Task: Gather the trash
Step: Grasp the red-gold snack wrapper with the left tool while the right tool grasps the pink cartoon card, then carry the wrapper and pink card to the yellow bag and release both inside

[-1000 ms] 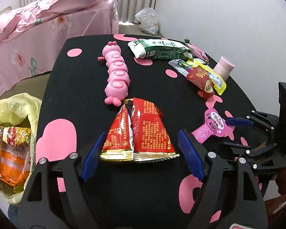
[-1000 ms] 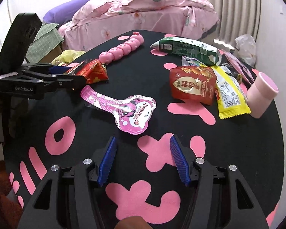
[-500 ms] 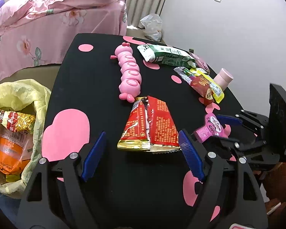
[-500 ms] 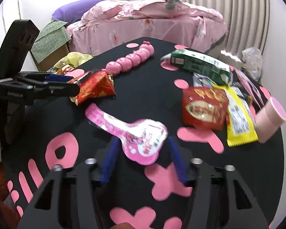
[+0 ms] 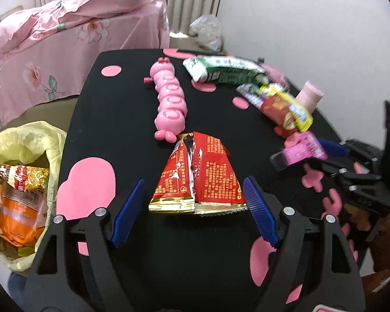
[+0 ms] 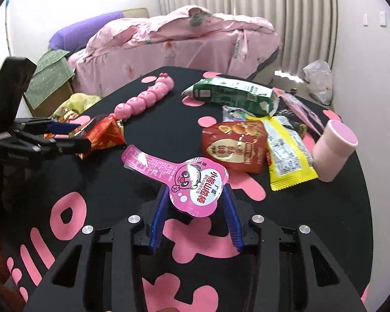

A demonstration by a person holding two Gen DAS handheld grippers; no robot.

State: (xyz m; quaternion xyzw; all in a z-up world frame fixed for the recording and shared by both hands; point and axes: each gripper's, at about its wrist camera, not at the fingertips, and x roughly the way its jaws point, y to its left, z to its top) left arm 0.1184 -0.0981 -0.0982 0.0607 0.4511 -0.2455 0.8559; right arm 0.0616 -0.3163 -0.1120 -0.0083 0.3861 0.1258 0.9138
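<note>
My left gripper (image 5: 195, 208) is spread wide, holding nothing, its blue pads on either side of the red wrapper (image 5: 199, 179). That wrapper lies flat on the black bench (image 5: 132, 119), torn open down the middle, gold edge toward me, far end just beside the pink caterpillar toy (image 5: 169, 101).

My right gripper (image 6: 195, 208) is clamped on the pink pouch (image 6: 184, 174): both pads press the round end, and the long neck sticks out to the left, clear of the bench top. In the left view that pouch (image 5: 303, 148) is blurred but sits between the right gripper's fingers.

Other trash on the bench: green carton (image 6: 234, 95) at the far side, red snack bag (image 6: 236, 144) touching the yellow packet (image 6: 288, 156) beside it, a silver wrapper (image 6: 234, 114) partly under both. Pink cup (image 6: 334, 149) lies tipped at the right edge, just beside the yellow packet.

Yellow bag (image 5: 20, 145) hangs off the bench's left side, open, with an orange packet (image 5: 15, 215) and a red-gold wrapper (image 5: 23, 176) inside. A bed (image 5: 72, 39) with a pink quilt stands behind the bench. White bag (image 5: 206, 32) on the floor by the wall.
</note>
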